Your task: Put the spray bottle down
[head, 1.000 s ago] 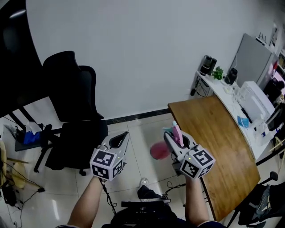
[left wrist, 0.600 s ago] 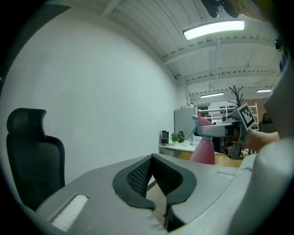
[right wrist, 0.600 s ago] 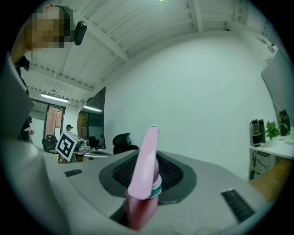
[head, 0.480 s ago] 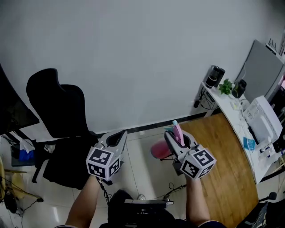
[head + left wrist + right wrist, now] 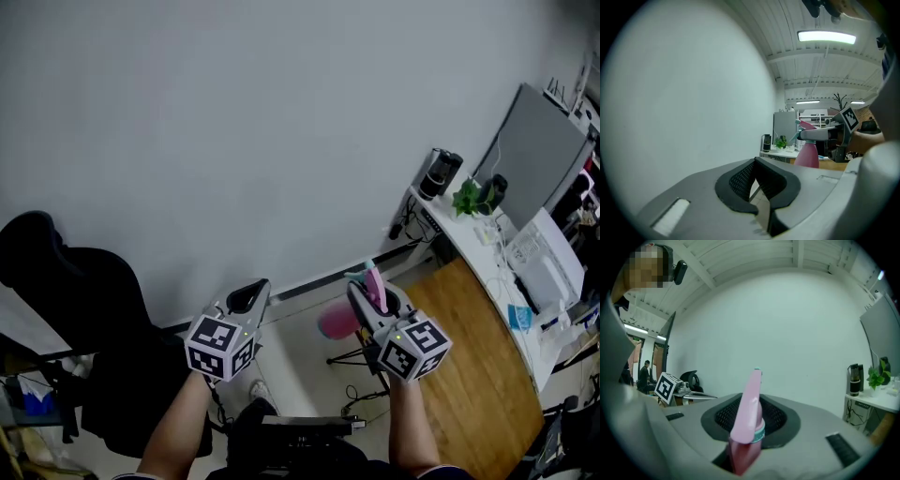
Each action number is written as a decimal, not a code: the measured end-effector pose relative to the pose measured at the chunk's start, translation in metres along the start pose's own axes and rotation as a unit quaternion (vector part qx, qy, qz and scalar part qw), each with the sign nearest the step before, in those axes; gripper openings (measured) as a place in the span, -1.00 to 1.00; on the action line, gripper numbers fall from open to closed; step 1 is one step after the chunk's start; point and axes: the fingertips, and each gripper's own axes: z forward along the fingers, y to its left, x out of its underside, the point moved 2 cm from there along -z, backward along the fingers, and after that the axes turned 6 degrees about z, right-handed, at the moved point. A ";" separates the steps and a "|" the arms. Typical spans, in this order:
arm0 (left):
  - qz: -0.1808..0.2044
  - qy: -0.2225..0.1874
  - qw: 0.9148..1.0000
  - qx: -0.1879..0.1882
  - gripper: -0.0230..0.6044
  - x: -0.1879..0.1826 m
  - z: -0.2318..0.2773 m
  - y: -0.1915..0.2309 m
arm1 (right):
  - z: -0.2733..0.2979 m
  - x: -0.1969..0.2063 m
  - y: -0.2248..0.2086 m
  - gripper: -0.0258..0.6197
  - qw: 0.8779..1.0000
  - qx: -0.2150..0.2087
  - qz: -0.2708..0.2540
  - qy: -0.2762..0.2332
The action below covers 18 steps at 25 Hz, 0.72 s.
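Note:
A pink spray bottle (image 5: 336,320) with a teal nozzle hangs in the air in front of me, above the tiled floor. My right gripper (image 5: 367,298) is shut on its neck and trigger head. In the right gripper view the pink trigger (image 5: 749,418) stands up between the dark pads. My left gripper (image 5: 249,298) is level with it to the left, shut and holding nothing. The left gripper view looks past its own closed pads (image 5: 740,180) at the bottle (image 5: 806,153) and the right gripper (image 5: 824,134) that holds it.
A curved wooden table (image 5: 473,352) lies at the lower right. Behind it a white desk (image 5: 469,223) carries a plant (image 5: 473,197), a black flask (image 5: 437,173) and a printer. A black office chair (image 5: 80,300) stands at the left. Cables and a stand (image 5: 361,361) lie on the floor below the bottle.
Both grippers and the head view have swung across the room together: the chair has slid to the lower left and the wall fills more of the view. The grip on the bottle is unchanged.

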 end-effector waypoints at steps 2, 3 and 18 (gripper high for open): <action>-0.002 0.000 1.000 0.020 -0.90 -0.006 0.021 0.024 | 0.019 -0.010 -0.009 -0.55 1.000 0.023 -0.002 -0.004; -0.001 -0.001 1.000 0.029 -0.90 -0.009 0.032 0.035 | 0.027 -0.016 -0.014 -0.55 0.999 0.035 -0.003 -0.008; 0.043 -0.005 0.980 0.194 -0.90 -0.036 0.276 0.039 | 0.045 -0.052 -0.176 -0.55 0.975 0.205 0.013 -0.088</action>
